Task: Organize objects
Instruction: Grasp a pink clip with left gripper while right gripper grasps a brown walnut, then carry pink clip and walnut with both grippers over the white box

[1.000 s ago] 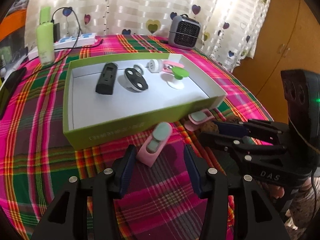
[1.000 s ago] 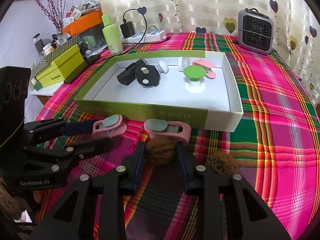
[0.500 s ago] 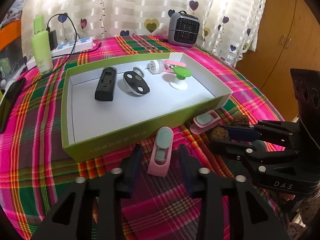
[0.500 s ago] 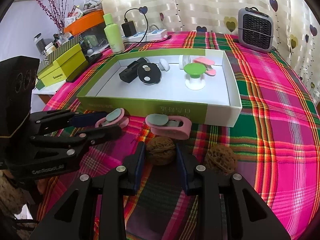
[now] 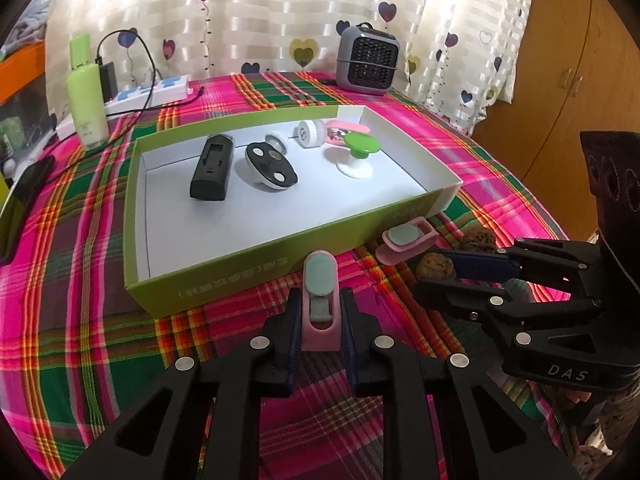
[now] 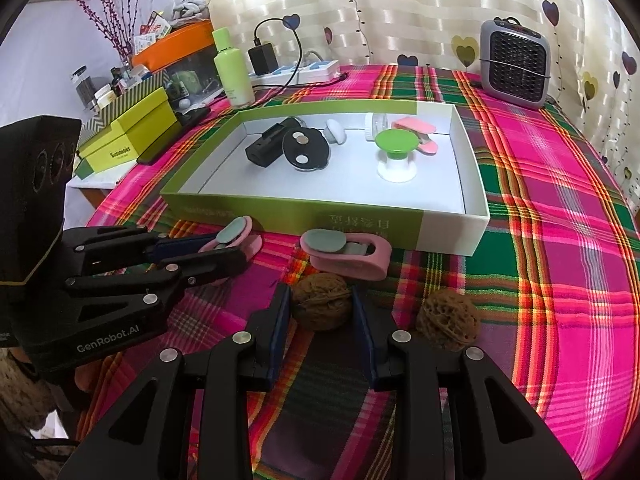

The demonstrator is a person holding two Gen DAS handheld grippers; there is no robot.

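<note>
Left wrist view: the left gripper (image 5: pixel 320 320), spread a second ago, is now being held pinched on a pink clip (image 5: pixel 320 300) lying on the plaid cloth (image 5: pixel 80 280) just before the green box (image 5: pixel 240 280) wall.

Right wrist view: the right gripper (image 6: pixel 320 316) is being kept unmoved (as before), pinching a walnut (image 6: pixel 322 300); a second walnut (image 6: pixel 448 322) and another pink clip (image 6: pixel 348 254) are lying close by.

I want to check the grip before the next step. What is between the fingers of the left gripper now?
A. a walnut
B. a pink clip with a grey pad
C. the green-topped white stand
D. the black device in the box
B: the left gripper is shut on the pink clip, its pads pressing both sides, in front of the green box.
</note>
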